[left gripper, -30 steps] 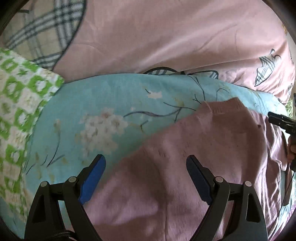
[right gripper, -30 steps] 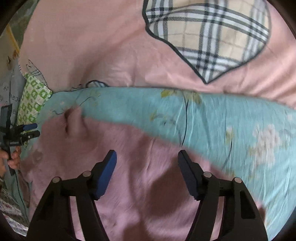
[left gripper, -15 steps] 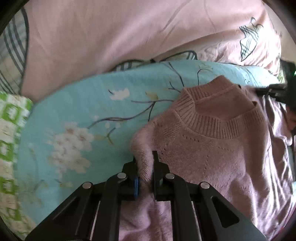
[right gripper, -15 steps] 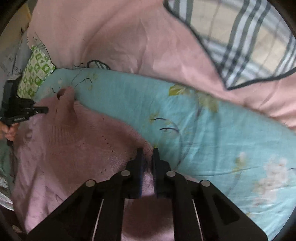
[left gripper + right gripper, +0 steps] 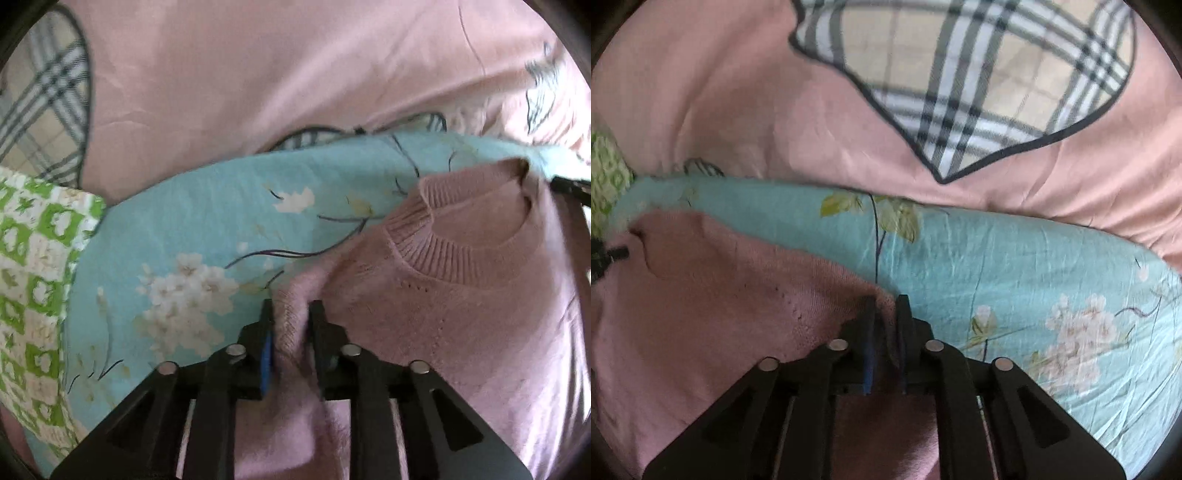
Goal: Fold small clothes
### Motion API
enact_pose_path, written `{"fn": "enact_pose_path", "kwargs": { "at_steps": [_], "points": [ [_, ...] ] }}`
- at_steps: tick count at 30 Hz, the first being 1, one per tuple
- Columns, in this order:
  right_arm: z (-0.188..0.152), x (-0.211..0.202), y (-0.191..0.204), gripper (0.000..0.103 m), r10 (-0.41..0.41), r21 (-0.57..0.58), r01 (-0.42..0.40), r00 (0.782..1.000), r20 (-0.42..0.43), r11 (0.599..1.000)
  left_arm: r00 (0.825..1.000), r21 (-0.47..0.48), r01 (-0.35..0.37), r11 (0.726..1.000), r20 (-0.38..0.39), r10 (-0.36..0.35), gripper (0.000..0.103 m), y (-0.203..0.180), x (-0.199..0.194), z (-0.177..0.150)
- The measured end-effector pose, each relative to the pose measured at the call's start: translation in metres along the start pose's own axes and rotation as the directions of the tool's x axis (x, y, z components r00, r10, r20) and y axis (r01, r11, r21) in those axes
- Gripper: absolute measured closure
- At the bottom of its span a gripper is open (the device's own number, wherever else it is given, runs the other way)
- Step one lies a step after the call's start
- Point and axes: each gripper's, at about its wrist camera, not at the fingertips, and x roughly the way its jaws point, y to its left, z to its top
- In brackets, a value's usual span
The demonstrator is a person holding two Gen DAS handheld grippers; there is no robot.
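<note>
- Left wrist view: the left gripper [image 5: 290, 314] was clamped on a bunched ridge of the pink knitted sweater [image 5: 480, 314], at what looked like its shoulder edge, left of the ribbed collar [image 5: 443, 254]. The sweater lay on the blue floral sheet [image 5: 192, 236], its body spreading to the right and under the gripper. Beyond the sheet lay a pink duvet [image 5: 277, 74], with a green patterned cloth [image 5: 33, 258] at the far left. The tip of the right gripper [image 5: 570, 186] showed at the sweater's far right edge.
- Risk here, as I judged it: only a narrow pinch of loose knit sat between the fingers, so a quick lift could let the fabric slide out, or stretch the knit beside the collar.
- Right wrist view: the right gripper [image 5: 884, 304] was closed on a fold of the same sweater [image 5: 701, 295] at its edge, where the knit met the floral sheet [image 5: 1015, 258]. The garment ran to the left and below the fingers; the left gripper [image 5: 613, 254] was just visible at the far left edge. A plaid patch [image 5: 979, 81] on the duvet [image 5: 701, 110] filled the background.
- Risk here: if the two grippers rose or travelled unevenly, the sweater could skew and the fold come out crooked; the sheet lay right under the pinch and might be caught up too, though I could not tell whether it was.
</note>
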Motion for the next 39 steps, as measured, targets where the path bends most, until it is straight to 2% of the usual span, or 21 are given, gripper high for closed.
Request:
{"fn": "enact_pose_path", "kwargs": {
  "at_steps": [1, 5, 7, 9, 14, 15, 16, 18, 20, 24, 29, 32, 34, 35, 36, 37, 39],
  "points": [
    [0.0, -0.01, -0.001, 0.081, 0.01, 0.017, -0.011, 1.0, 0.014, 1.0, 1.0, -0.014, 0.0, 1.0, 0.003, 0.0, 0.081, 0.011, -0.007, -0.001],
    [-0.018, -0.06, -0.012, 0.079, 0.026, 0.086, -0.033, 0.997, 0.077, 0.996, 0.999, -0.082, 0.032, 0.996, 0.045, -0.028, 0.079, 0.024, -0.044, -0.01],
    [-0.043, -0.087, -0.028, 0.079, 0.03, 0.15, -0.043, 0.996, 0.087, 0.988, 0.996, -0.105, 0.072, 0.992, 0.068, -0.066, 0.077, 0.023, -0.063, -0.022],
    [-0.078, -0.112, -0.045, 0.079, 0.022, 0.22, -0.041, 0.996, 0.087, 0.975, 0.991, -0.123, 0.111, 0.986, 0.082, -0.102, 0.071, 0.022, -0.08, -0.04],
    [-0.155, -0.15, -0.058, 0.075, -0.041, 0.353, 0.023, 0.998, 0.042, 0.935, 0.978, -0.143, 0.202, 0.969, 0.088, -0.191, 0.056, -0.013, -0.105, -0.079],
    [-0.177, -0.16, -0.066, 0.071, -0.056, 0.398, 0.041, 0.998, 0.025, 0.917, 0.976, -0.149, 0.212, 0.966, 0.083, -0.202, 0.055, -0.023, -0.109, -0.088],
    [-0.184, -0.164, -0.066, 0.069, -0.07, 0.42, 0.057, 0.997, 0.015, 0.906, 0.973, -0.153, 0.226, 0.962, 0.075, -0.217, 0.054, -0.029, -0.117, -0.096],
    [-0.218, -0.179, -0.071, 0.069, -0.101, 0.468, 0.094, 0.995, -0.011, 0.879, 0.964, -0.156, 0.267, 0.951, 0.058, -0.261, 0.053, -0.05, -0.12, -0.116],
    [-0.237, -0.191, -0.073, 0.068, -0.118, 0.493, 0.12, 0.992, -0.036, 0.862, 0.954, -0.159, 0.299, 0.941, 0.033, -0.298, 0.053, -0.066, -0.119, -0.129],
    [-0.274, -0.203, -0.073, 0.058, -0.135, 0.512, 0.162, 0.987, -0.089, 0.844, 0.939, -0.138, 0.339, 0.93, -0.009, -0.344, 0.052, -0.091, -0.12, -0.149],
    [-0.297, -0.196, -0.063, 0.057, -0.16, 0.435, 0.227, 0.97, -0.185, 0.871, 0.928, -0.098, 0.365, 0.926, -0.04, -0.37, 0.05, -0.11, -0.126, -0.164],
    [-0.309, -0.185, -0.054, 0.057, -0.188, 0.355, 0.267, 0.952, -0.243, 0.896, 0.93, -0.068, 0.36, 0.93, -0.056, -0.364, 0.05, -0.115, -0.131, -0.171],
    [-0.314, -0.182, -0.049, 0.06, -0.226, 0.288, 0.293, 0.943, -0.245, 0.912, 0.93, -0.062, 0.359, 0.931, -0.059, -0.362, 0.05, -0.115, -0.135, -0.177],
    [-0.315, -0.183, -0.049, 0.068, -0.231, 0.283, 0.296, 0.943, -0.241, 0.912, 0.931, -0.062, 0.357, 0.932, -0.059, -0.36, 0.05, -0.114, -0.137, -0.179],
    [-0.314, -0.185, -0.052, 0.094, -0.244, 0.298, 0.314, 0.937, -0.249, 0.901, 0.931, -0.064, 0.356, 0.932, -0.057, -0.36, 0.05, -0.11, -0.139, -0.181],
    [-0.313, -0.188, -0.055, 0.098, -0.235, 0.32, 0.308, 0.94, -0.247, 0.896, 0.932, -0.07, 0.354, 0.933, -0.055, -0.358, 0.049, -0.107, -0.141, -0.184],
    [-0.308, -0.197, -0.058, 0.098, -0.191, 0.374, 0.261, 0.958, -0.212, 0.89, 0.933, -0.084, 0.352, 0.932, -0.053, -0.357, 0.048, -0.1, -0.144, -0.188]
  ]
}}
